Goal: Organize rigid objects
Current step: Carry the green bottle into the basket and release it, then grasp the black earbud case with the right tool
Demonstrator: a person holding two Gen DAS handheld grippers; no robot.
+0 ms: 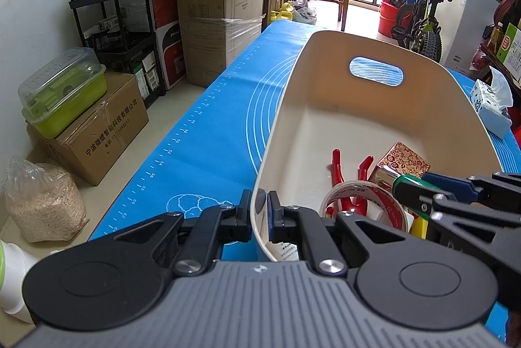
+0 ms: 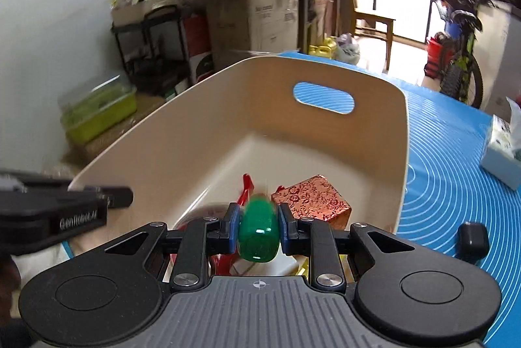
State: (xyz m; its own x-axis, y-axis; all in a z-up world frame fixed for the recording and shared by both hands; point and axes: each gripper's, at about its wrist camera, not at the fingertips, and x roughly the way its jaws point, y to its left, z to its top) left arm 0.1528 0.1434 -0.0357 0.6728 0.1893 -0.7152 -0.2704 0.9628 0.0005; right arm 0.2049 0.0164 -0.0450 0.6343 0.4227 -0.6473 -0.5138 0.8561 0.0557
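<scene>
A cream plastic bin with a handle slot stands on the blue mat. My left gripper is shut on the bin's near-left wall. My right gripper is shut on a green bottle-like object with a silver cap, held over the bin's near end. Inside the bin lie red-handled pliers, a tape roll, a red-gold patterned box and a yellow item. The bin also shows in the right wrist view, with the box.
A blue tissue box sits on the mat to the bin's right. A black knob-like object lies on the mat near my right gripper. Cardboard boxes, a black shelf cart and a bicycle stand beyond the table.
</scene>
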